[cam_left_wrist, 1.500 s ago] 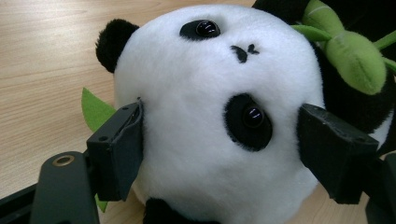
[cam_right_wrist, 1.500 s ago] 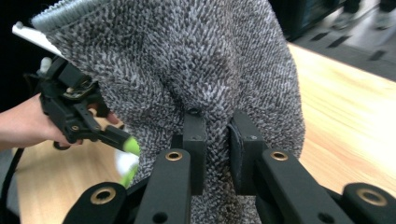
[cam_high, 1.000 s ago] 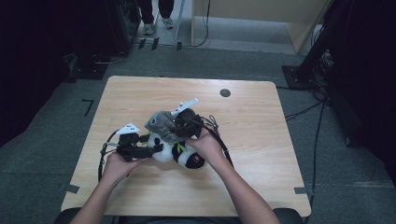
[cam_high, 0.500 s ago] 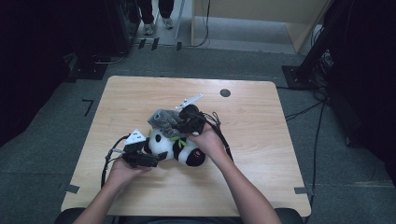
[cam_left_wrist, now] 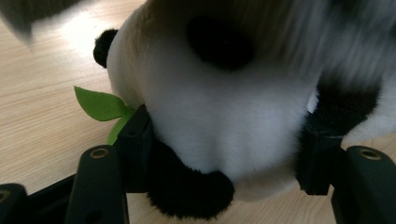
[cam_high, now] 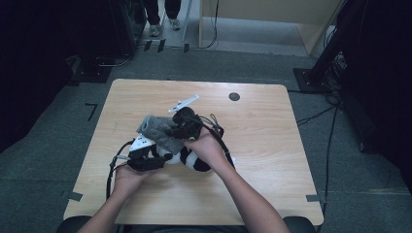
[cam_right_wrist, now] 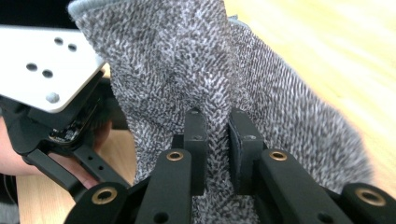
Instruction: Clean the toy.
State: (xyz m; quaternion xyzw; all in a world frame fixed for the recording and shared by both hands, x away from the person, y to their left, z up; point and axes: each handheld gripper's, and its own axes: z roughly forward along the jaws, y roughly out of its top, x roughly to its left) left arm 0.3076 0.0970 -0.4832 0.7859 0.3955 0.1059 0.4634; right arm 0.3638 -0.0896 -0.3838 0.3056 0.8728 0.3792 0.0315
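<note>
Near the middle of the wooden table (cam_high: 272, 160): a plush panda (cam_left_wrist: 219, 116), black and white, green felt leaf (cam_left_wrist: 100, 105) beside it. Clamped around its body by the left gripper (cam_left_wrist: 224, 158), jaws just closed in. Pinched in the shut right gripper (cam_right_wrist: 217, 144): a grey knitted sock (cam_right_wrist: 187, 65), draped above the panda.

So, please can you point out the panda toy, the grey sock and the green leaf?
panda toy (cam_left_wrist: 224, 126): left gripper view, on its white belly fur.
grey sock (cam_right_wrist: 196, 70): right gripper view, on the knit above the jaws.
green leaf (cam_left_wrist: 98, 105): left gripper view, on the blade of the leaf.
</note>
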